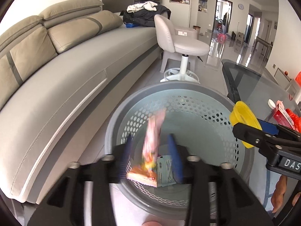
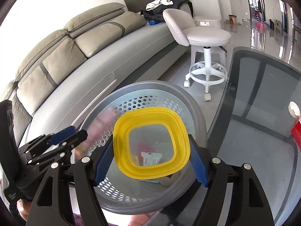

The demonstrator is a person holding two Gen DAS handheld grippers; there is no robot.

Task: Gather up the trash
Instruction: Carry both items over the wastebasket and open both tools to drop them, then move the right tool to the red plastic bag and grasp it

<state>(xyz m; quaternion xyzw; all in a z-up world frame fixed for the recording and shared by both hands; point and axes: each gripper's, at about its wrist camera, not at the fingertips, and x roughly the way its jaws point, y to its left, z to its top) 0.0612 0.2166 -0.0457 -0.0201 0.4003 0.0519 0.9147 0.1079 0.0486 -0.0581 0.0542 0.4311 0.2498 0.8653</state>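
A grey perforated trash basket (image 1: 131,101) stands on the floor beside the sofa, also seen in the right wrist view (image 2: 193,101). My left gripper (image 1: 151,150) is open above it, and a blurred pink and orange wrapper (image 1: 153,131) is between the fingers, apart from both pads, falling into the basket. Other wrappers (image 1: 165,171) lie at the bottom. My right gripper (image 2: 150,162) is shut on a yellow plastic lid (image 2: 176,124) held over the basket; the lid also shows in the left wrist view (image 1: 244,116).
A grey sofa (image 1: 65,71) runs along the left. A white swivel stool (image 1: 184,47) stands behind the basket. A glass table (image 2: 263,113) at the right carries a white cap (image 2: 293,108) and red packaging (image 1: 284,116).
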